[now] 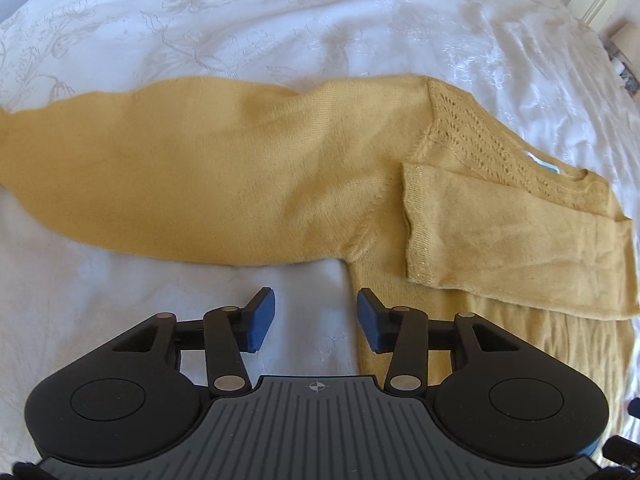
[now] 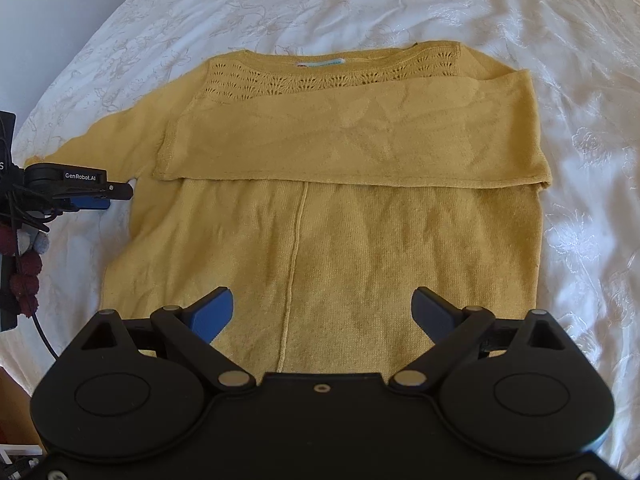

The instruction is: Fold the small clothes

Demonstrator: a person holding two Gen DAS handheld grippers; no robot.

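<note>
Your 2 wrist cameras both look steeply down, close over the white bedspread (image 2: 520, 40). Left view sits at the mustard sweater (image 1: 200, 184)'s left edge, facing its outstretched sleeve. Right view faces up the body from the hem. Both share the neckline and the folded-over sleeve (image 2: 352, 140).

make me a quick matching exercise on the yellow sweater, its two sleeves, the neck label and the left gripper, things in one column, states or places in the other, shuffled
Things:
1. right sleeve
2. left sleeve
3. neck label
4. left gripper

States or places:
A. spread out flat on the white bedspread
B. open, with nothing between its pads
C. folded across the chest of the yellow sweater
D. inside the collar

Pairs: 1-C, 2-A, 3-D, 4-B
</note>
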